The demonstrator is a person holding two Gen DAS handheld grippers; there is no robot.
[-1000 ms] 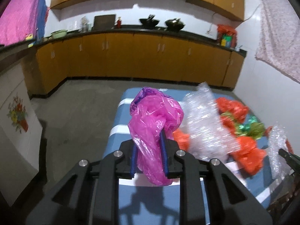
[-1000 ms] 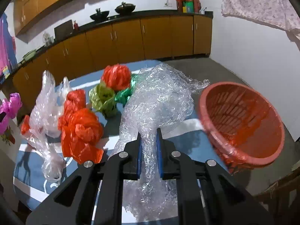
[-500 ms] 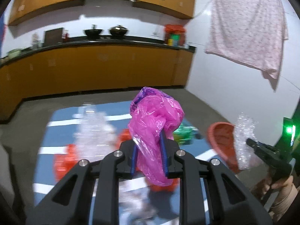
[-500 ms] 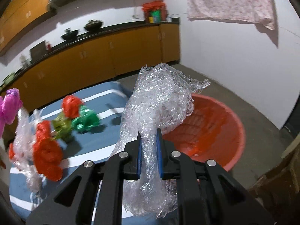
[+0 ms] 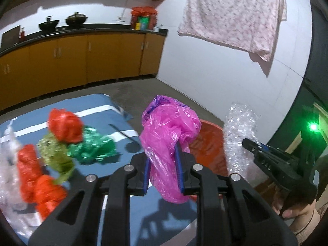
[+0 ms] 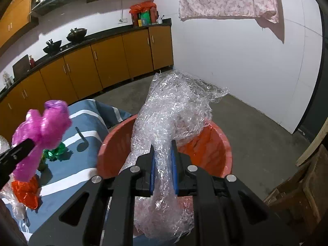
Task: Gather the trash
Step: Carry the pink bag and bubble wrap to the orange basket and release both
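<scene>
My left gripper is shut on a crumpled pink plastic bag, held above the table's right end beside the red basket. My right gripper is shut on a wad of clear bubble wrap that hangs over the red basket. In the left wrist view the right gripper shows at the right with the bubble wrap. In the right wrist view the left gripper enters from the left with the pink bag.
Red, yellow-green and green crumpled bags and clear plastic lie on the blue striped tablecloth. Orange kitchen cabinets line the far wall. A floral cloth hangs on the white wall. Wooden furniture stands right of the basket.
Both grippers swung right, away from the trash pile, toward the red basket, each keeping its load. The bubble wrap now hangs over the basket and the pink bag has come up beside it.
</scene>
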